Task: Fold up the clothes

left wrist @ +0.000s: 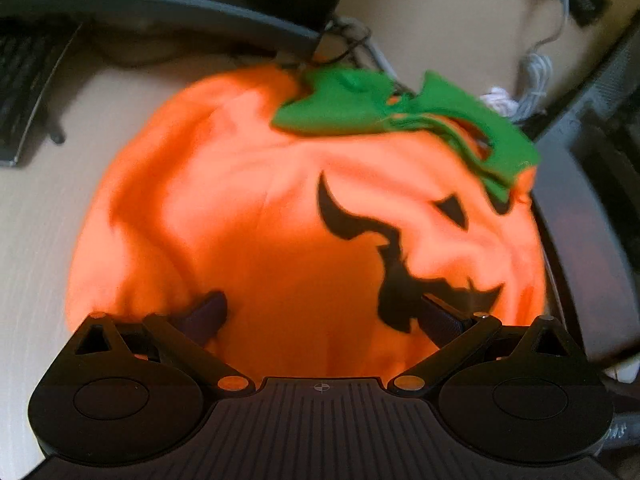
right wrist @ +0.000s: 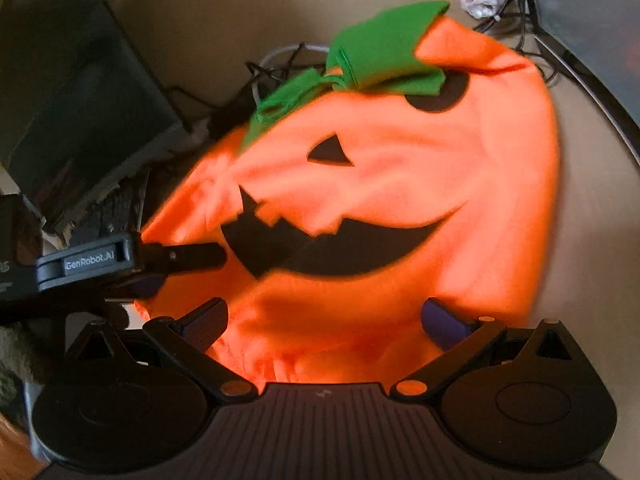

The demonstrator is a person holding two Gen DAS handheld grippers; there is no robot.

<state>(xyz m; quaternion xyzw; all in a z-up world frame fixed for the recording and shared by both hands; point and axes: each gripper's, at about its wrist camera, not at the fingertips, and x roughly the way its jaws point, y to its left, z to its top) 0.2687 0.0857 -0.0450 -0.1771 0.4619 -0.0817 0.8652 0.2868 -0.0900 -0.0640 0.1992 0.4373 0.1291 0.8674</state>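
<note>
Orange cloth, a pumpkin costume with green leaves, is spread on the pale table. It lies between the wide-apart fingers of the left gripper and right gripper. The near edge should be pinched evenly, then folded over slowly.

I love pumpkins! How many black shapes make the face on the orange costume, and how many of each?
On the pumpkin costume, right wrist view:
Round eye, partly under the green collar: 1
Triangle nose: 1
Jagged mouth: 1
Total: 3
</note>
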